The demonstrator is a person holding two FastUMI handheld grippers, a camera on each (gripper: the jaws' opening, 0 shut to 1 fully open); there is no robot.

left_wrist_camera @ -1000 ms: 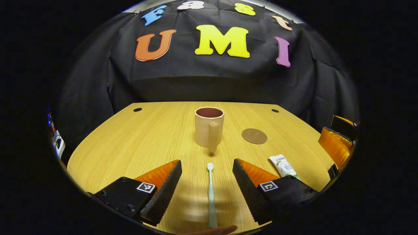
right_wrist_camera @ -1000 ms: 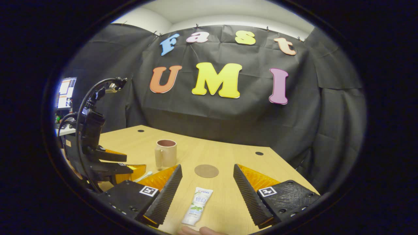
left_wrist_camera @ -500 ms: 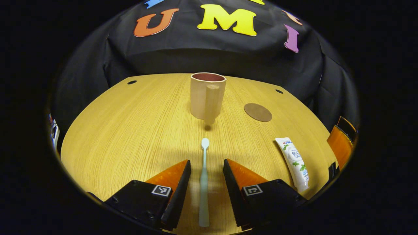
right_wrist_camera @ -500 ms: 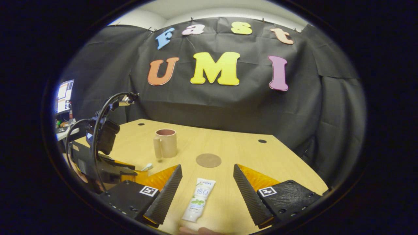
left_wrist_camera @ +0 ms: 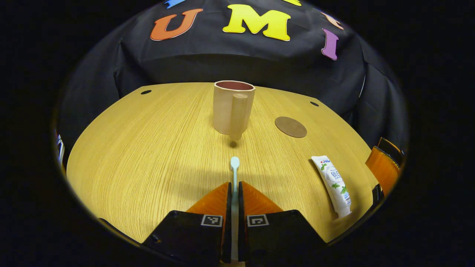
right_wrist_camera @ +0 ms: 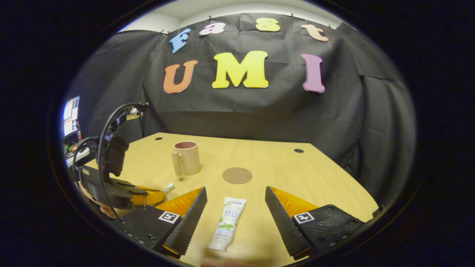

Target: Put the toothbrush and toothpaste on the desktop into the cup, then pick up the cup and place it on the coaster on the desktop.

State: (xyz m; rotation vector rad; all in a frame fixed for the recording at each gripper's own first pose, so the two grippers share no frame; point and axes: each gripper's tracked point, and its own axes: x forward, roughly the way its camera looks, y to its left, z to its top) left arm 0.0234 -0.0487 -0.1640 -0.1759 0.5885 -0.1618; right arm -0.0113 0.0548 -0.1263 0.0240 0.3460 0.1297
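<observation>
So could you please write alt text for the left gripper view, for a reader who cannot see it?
The left gripper is shut on a toothbrush lying on a wooden table, its head pointing at a cup farther back. A round coaster lies right of the cup, and a toothpaste tube lies nearer, by the table's right edge.

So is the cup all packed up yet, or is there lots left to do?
Lots left. Nothing is in the cup yet, and it stands beside the coaster, not on it. In hand: the left gripper is shut on the toothbrush, which looks to be still down at the desktop. The right gripper is open around the toothpaste, not gripping it. Left: both go into the cup, then the cup goes onto the coaster.
</observation>
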